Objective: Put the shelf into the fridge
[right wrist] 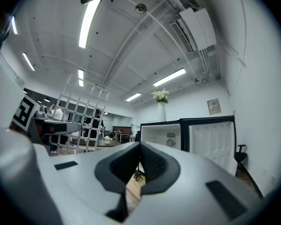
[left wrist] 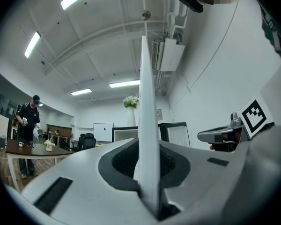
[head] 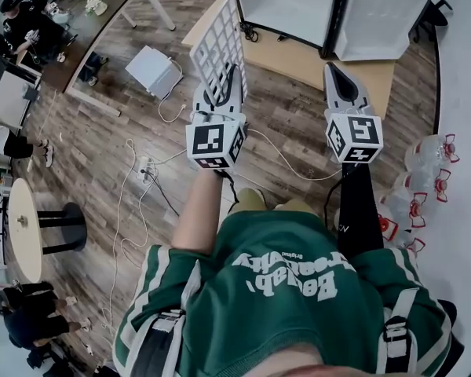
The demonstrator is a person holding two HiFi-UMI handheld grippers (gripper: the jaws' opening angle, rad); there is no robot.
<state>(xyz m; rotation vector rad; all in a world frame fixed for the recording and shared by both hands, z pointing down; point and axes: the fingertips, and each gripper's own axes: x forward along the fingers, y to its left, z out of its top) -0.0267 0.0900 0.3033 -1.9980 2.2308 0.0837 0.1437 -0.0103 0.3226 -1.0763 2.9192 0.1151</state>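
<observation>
The shelf [head: 217, 44], a white wire grid, stands upright in my left gripper [head: 224, 83], whose jaws are shut on its lower edge. In the left gripper view the shelf [left wrist: 147, 121] is edge-on, a thin white blade clamped between the dark pads. My right gripper [head: 335, 72] is beside it to the right, shut with nothing in it; its pads meet at the tips [right wrist: 140, 147]. The fridge [head: 287, 5] stands ahead on a wooden platform, its door [head: 379, 18] swung open to the right. The right gripper view shows the grid [right wrist: 82, 110] on the left and the open fridge [right wrist: 161, 136] ahead.
A white box [head: 154, 70] and loose cables [head: 145, 171] lie on the wood floor to the left. Several water bottles [head: 424, 181] sit by the wall at the right. A round table [head: 23, 228] and a long table with people are far left.
</observation>
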